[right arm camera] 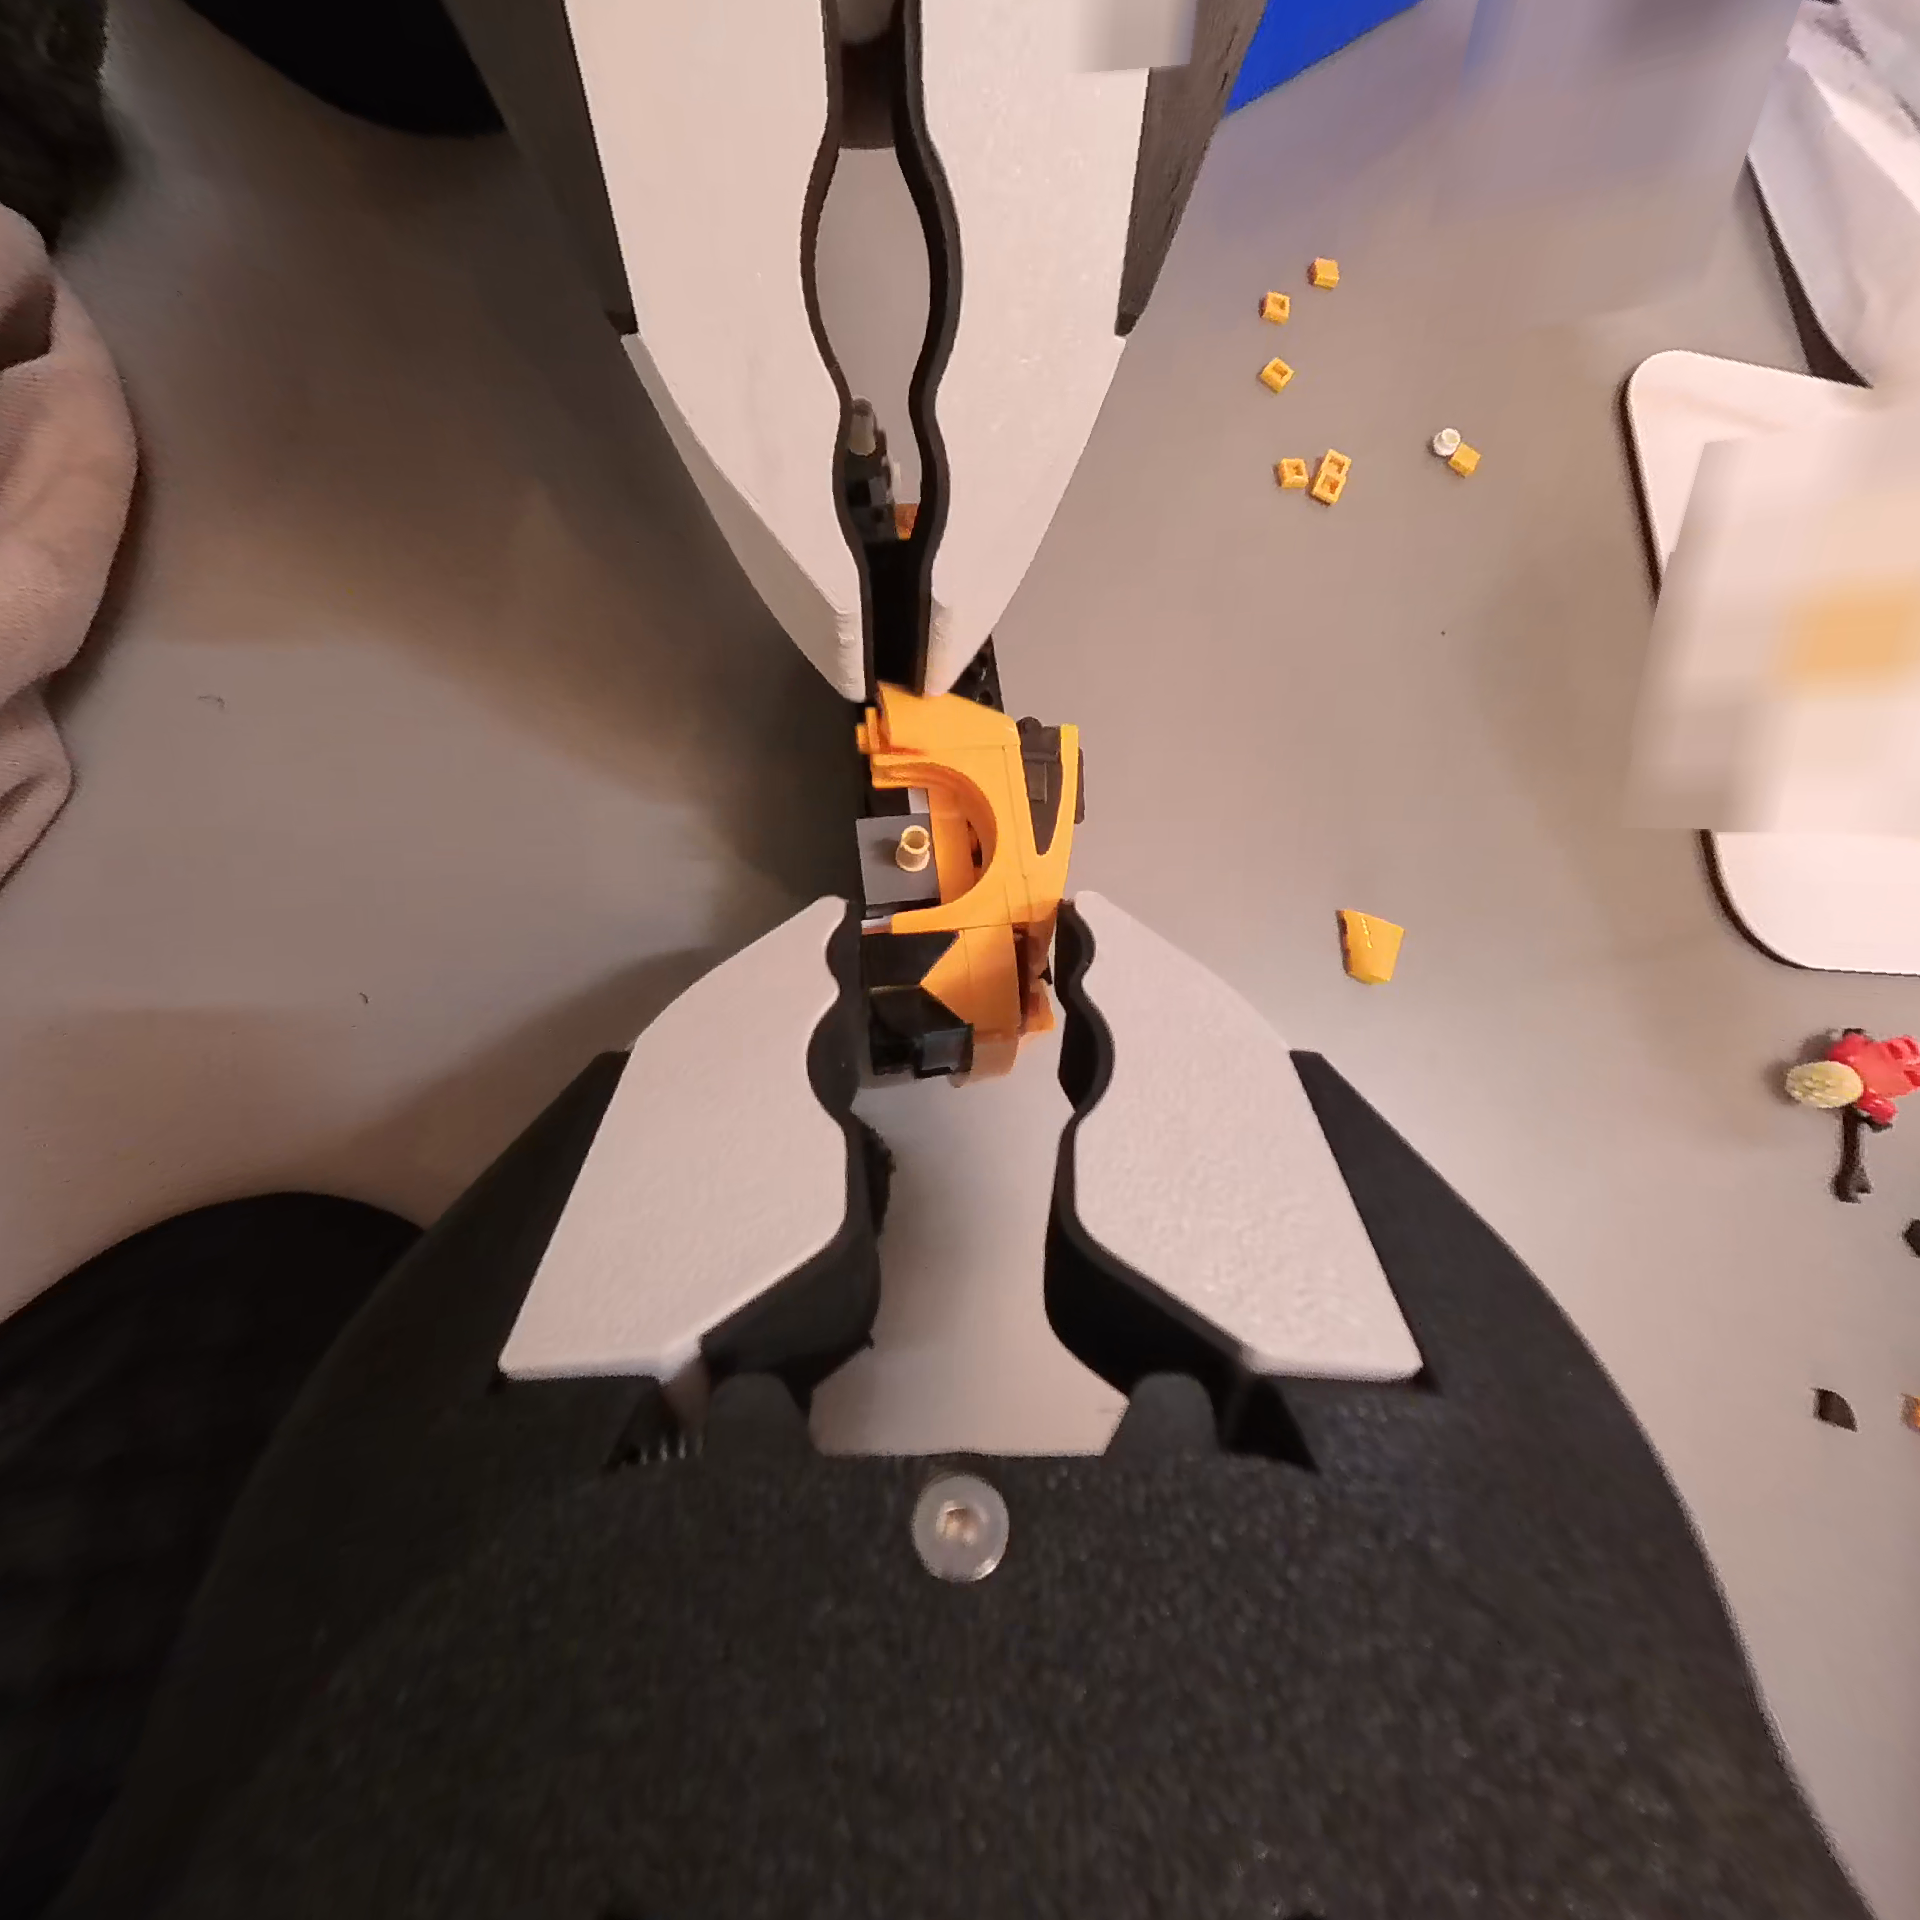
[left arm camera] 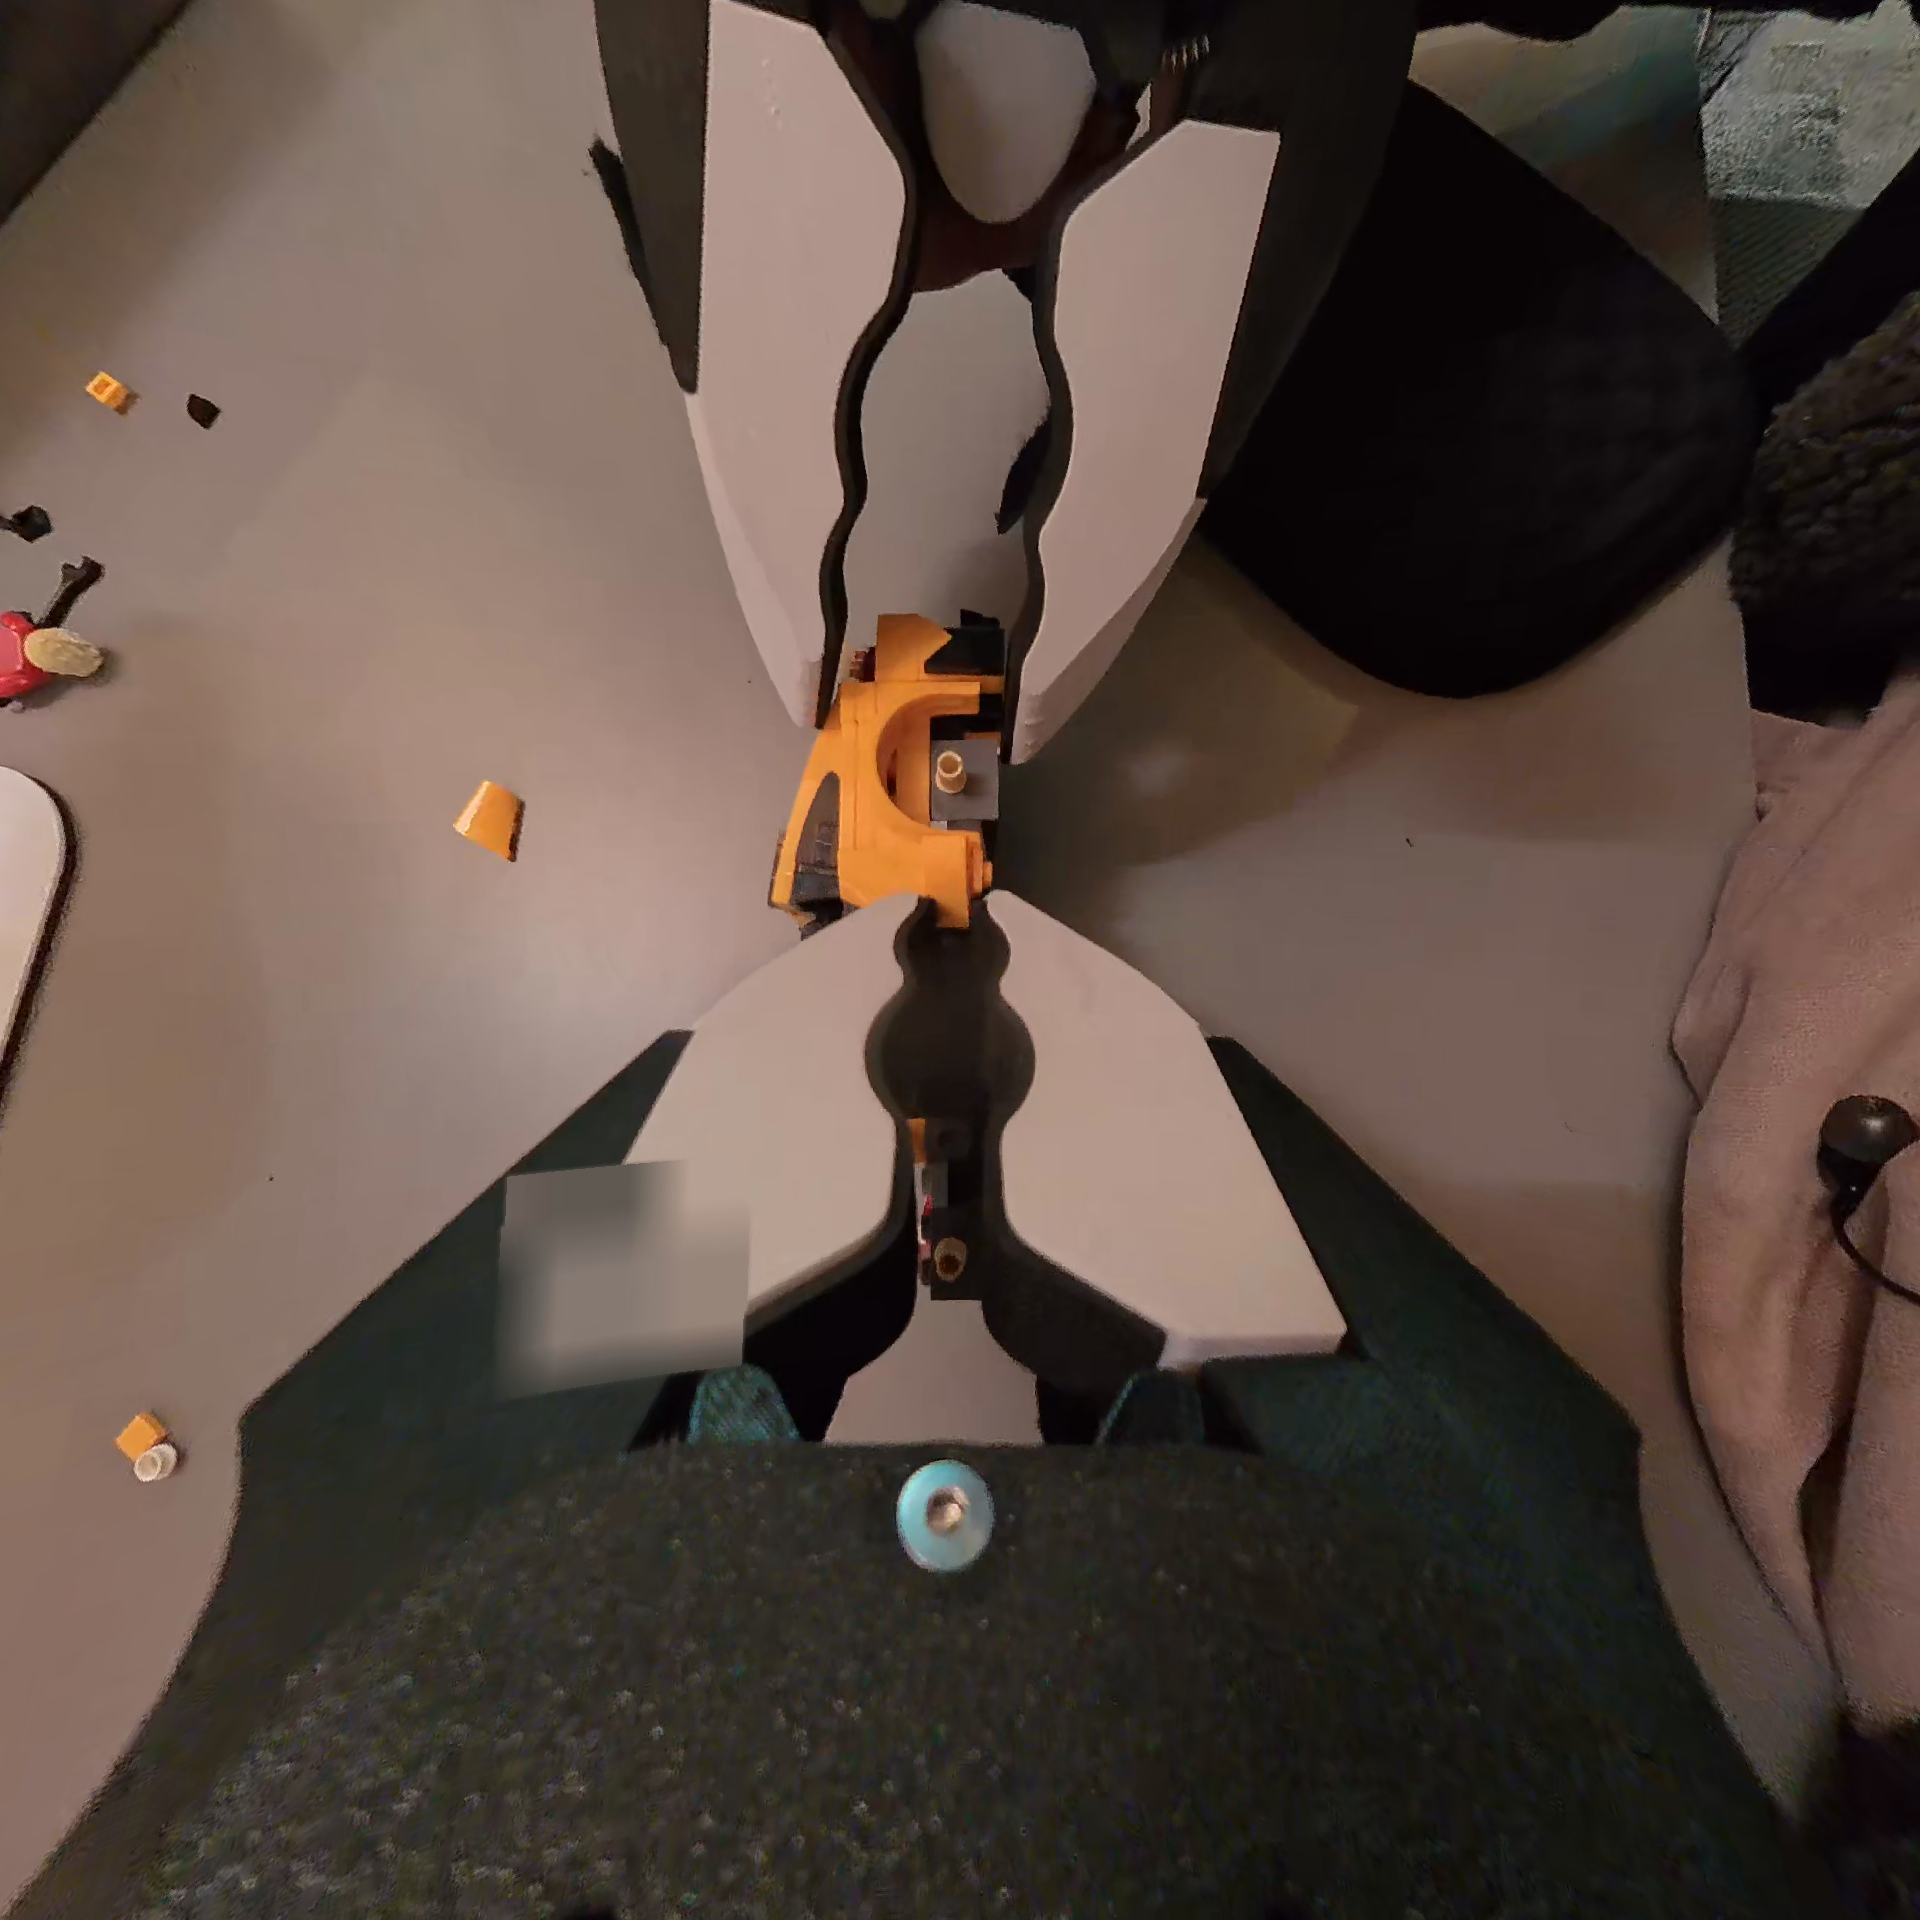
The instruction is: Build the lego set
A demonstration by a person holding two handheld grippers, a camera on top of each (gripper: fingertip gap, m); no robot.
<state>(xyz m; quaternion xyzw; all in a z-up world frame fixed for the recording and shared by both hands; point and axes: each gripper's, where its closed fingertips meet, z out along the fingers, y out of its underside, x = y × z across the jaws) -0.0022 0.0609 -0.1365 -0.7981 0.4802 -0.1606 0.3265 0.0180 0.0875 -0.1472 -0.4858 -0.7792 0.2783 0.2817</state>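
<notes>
An orange and black brick-built model (left arm camera: 883,790) hangs between my two grippers over the grey table (left arm camera: 364,1039). My left gripper (left arm camera: 948,909) is nearly closed and pinches a thin orange edge at the model's near end. My right gripper (left arm camera: 914,717) comes in from the top of the left wrist view, with its pads on both sides of the model's far end. In the right wrist view my right gripper (right arm camera: 961,925) is shut on the wider orange and black end of the model (right arm camera: 997,821). The left gripper (right arm camera: 899,675) pinches the opposite end there.
A loose orange wedge piece (left arm camera: 488,821) lies on the table and also shows in the right wrist view (right arm camera: 1369,943). Several small orange bricks (right arm camera: 1314,473) and a red figure piece (right arm camera: 1870,1075) lie nearby. There is also a white board (right arm camera: 1766,914), a black rounded object (left arm camera: 1455,416) and a pink cloth (left arm camera: 1808,1143).
</notes>
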